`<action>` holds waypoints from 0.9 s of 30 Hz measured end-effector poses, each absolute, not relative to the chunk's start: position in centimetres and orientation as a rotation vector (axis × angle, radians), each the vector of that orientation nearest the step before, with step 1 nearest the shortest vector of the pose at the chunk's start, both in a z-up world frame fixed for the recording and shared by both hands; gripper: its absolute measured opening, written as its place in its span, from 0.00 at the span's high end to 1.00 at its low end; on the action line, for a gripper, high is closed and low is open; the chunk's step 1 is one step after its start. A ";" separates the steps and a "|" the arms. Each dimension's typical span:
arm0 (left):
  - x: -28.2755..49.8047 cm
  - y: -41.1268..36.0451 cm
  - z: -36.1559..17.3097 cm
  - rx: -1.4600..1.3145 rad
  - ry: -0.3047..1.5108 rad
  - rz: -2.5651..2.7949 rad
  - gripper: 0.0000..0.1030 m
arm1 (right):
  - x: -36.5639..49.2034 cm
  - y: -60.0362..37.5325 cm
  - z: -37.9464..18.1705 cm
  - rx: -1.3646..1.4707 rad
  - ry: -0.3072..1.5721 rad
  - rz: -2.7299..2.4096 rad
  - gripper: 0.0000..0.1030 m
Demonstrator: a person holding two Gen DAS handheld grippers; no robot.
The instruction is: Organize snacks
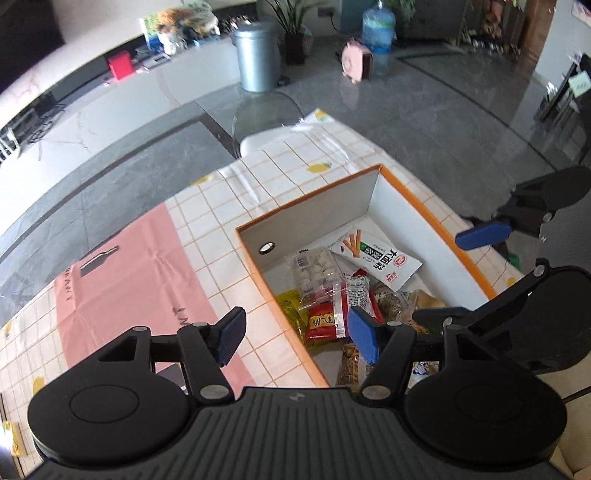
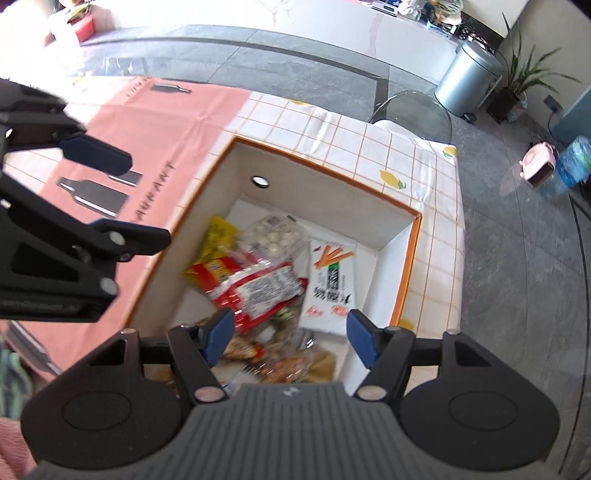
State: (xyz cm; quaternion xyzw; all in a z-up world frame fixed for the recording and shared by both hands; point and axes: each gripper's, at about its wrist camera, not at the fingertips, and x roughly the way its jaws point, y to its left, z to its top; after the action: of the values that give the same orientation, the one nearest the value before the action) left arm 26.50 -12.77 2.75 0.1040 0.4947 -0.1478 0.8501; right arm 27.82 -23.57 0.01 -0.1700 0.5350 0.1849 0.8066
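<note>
An orange-rimmed box (image 1: 436, 206) (image 2: 325, 168) stands on the tablecloth and holds several snack packs: a white breadstick pack (image 1: 380, 258) (image 2: 328, 280), a clear bag of white candies (image 1: 316, 273) (image 2: 273, 236), a red pack (image 2: 258, 291) (image 1: 325, 325) and a yellow pack (image 2: 216, 240). My left gripper (image 1: 297, 338) is open and empty, straddling the box's near left wall. My right gripper (image 2: 288, 338) is open and empty above the box's near end; it also shows at the right of the left wrist view (image 1: 484, 232).
The table carries a white checked cloth (image 1: 229, 206) and a pink mat (image 1: 125, 280) (image 2: 155, 125) left of the box. A clear chair (image 1: 266, 110) stands past the table's far edge. A grey bin (image 1: 255, 55) and a water bottle (image 1: 376, 29) stand on the floor.
</note>
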 end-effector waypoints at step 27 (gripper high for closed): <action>4.0 -5.5 5.1 0.104 0.579 -0.042 0.14 | 3.0 -19.2 3.0 -0.082 0.644 0.293 0.19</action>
State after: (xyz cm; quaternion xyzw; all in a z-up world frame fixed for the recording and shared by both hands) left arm 3.96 -5.53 5.06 0.0513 0.2854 -0.0206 0.9568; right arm 3.01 -19.20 3.03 -0.0400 0.3151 0.1436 0.9373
